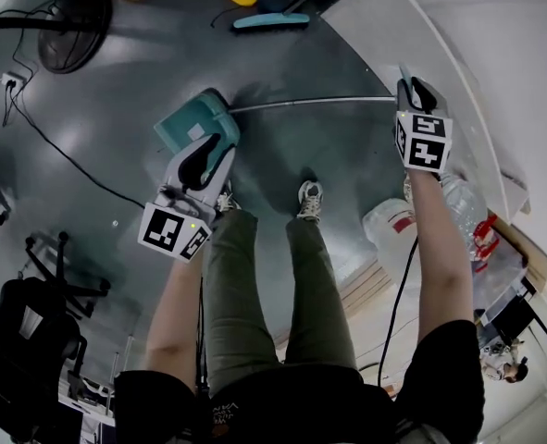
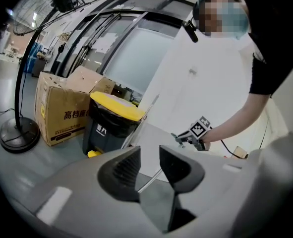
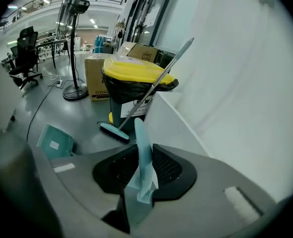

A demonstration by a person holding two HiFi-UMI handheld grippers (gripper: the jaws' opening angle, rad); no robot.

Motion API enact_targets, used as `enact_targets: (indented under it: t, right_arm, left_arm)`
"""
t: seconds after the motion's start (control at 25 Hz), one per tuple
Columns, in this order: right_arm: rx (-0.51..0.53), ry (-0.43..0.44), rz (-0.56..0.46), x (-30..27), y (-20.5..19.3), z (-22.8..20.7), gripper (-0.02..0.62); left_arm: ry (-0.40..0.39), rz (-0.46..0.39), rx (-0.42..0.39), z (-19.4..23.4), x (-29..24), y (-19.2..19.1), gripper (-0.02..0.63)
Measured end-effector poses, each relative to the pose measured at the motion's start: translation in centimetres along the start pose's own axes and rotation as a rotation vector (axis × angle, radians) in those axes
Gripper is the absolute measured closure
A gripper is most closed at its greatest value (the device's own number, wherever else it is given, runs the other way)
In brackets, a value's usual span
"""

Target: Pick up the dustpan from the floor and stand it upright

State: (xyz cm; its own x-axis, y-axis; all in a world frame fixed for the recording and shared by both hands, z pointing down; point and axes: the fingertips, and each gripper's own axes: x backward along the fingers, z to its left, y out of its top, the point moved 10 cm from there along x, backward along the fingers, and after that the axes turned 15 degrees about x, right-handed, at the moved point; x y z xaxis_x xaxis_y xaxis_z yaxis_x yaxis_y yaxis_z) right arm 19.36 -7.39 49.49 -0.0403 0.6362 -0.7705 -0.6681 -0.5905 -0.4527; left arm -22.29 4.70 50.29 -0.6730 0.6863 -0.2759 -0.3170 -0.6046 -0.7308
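Note:
The teal dustpan (image 1: pixel 194 120) is off the floor ahead of my feet, its long metal handle (image 1: pixel 310 103) running right. My right gripper (image 1: pixel 412 86) is shut on the handle's teal end grip (image 3: pixel 141 148), which stands up between the jaws (image 3: pixel 142 155). The pan (image 3: pixel 54 142) hangs down to the left in the right gripper view. My left gripper (image 1: pixel 213 146) sits just below the pan, its jaws (image 2: pixel 149 157) a little apart with nothing pinched; the metal handle (image 2: pixel 148 180) shows beyond the gap. The right gripper (image 2: pixel 193 135) appears ahead in the left gripper view.
A black bin with a yellow lid (image 3: pixel 136 76) stands by the white wall (image 3: pixel 225 83), a teal broom (image 3: pixel 146 95) leaning on it. Cardboard boxes (image 2: pixel 62 113) and a floor fan (image 2: pixel 20 133) stand further left. A large water bottle (image 1: pixel 393 229) lies at my right. Office chair (image 1: pixel 23 331).

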Motion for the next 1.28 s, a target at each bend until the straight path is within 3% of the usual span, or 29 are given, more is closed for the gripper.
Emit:
enact_targets:
  t: [0.36, 0.84, 1.28]
  right_arm:
    - [0.106, -0.065, 0.008, 2.1, 3.9, -4.0, 0.514]
    - [0.217, -0.131, 0.023, 4.0, 7.0, -8.0, 0.512]
    - [0.280, -0.208, 0.034, 5.3, 7.6, -11.3, 0.509]
  left_arm:
    - [-0.001, -0.039, -0.004, -0.8, 1.0, 2.9, 0.477]
    - [-0.013, -0.044, 0.032, -1.8, 1.8, 3.1, 0.531]
    - [-0.033, -0.053, 0.029, -2.4, 1.4, 3.6, 0.552]
